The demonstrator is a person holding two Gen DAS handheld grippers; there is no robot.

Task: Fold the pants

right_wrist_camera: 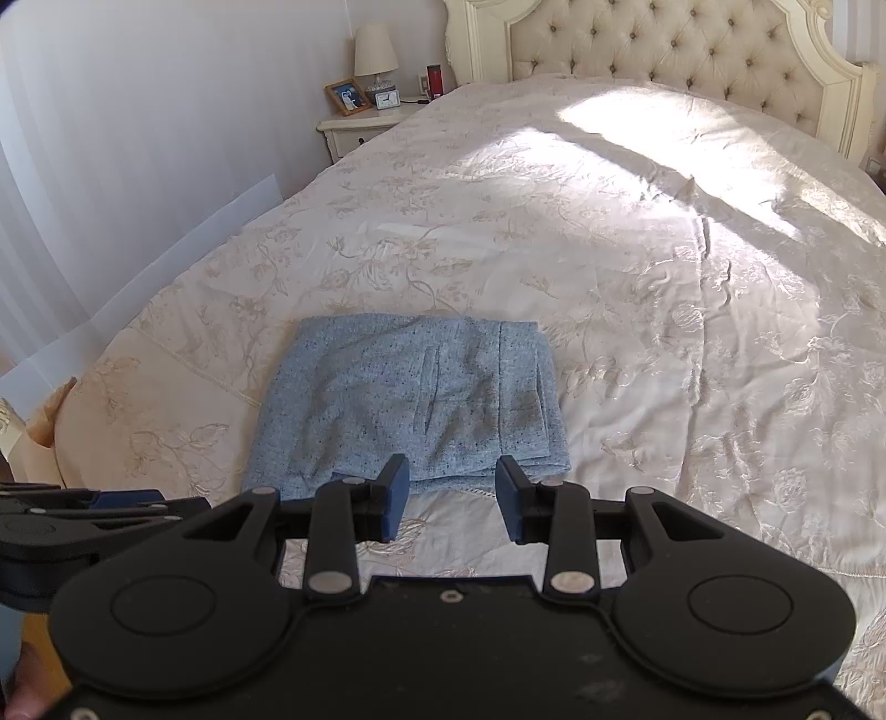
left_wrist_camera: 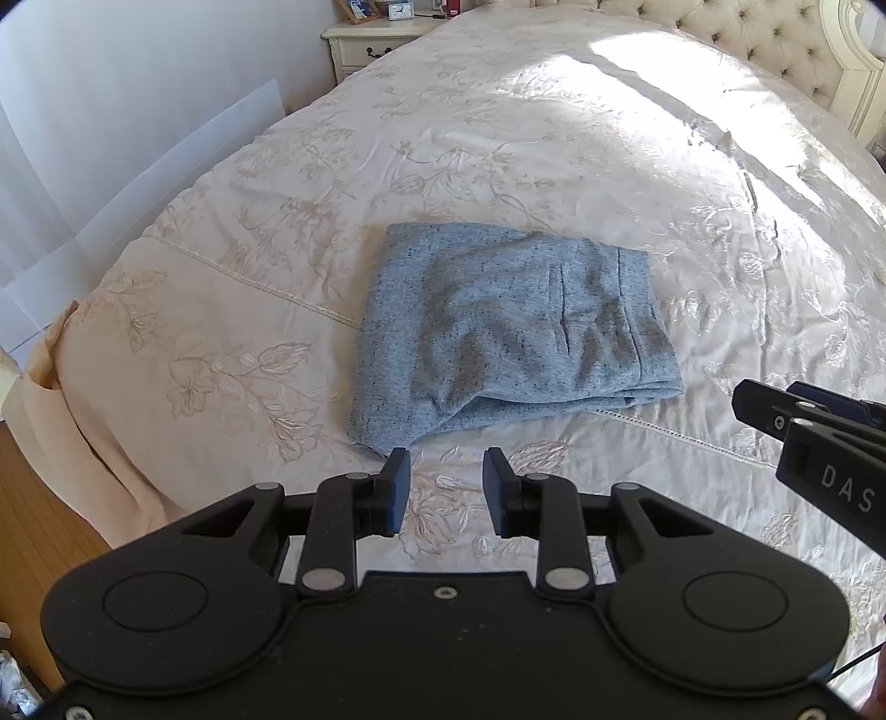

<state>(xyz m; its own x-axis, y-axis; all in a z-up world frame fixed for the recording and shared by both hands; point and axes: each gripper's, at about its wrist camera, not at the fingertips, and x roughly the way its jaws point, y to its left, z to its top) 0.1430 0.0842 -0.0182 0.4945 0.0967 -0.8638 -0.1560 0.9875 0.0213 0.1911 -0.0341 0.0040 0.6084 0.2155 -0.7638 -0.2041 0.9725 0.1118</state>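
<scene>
Fingers of the left gripper (left_wrist_camera: 446, 482) stand parted with nothing between them, as do those of the right gripper (right_wrist_camera: 452, 495). Just ahead of both, the folded light-blue speckled knit pants (left_wrist_camera: 509, 327) lie flat on the cream embroidered bedspread (left_wrist_camera: 554, 138). Beyond it stands a tufted beige headboard (right_wrist_camera: 664, 50), and far left a white nightstand (right_wrist_camera: 360, 130). Only the right wrist view shows the cream-shaded lamp (right_wrist_camera: 375, 52) on it.
</scene>
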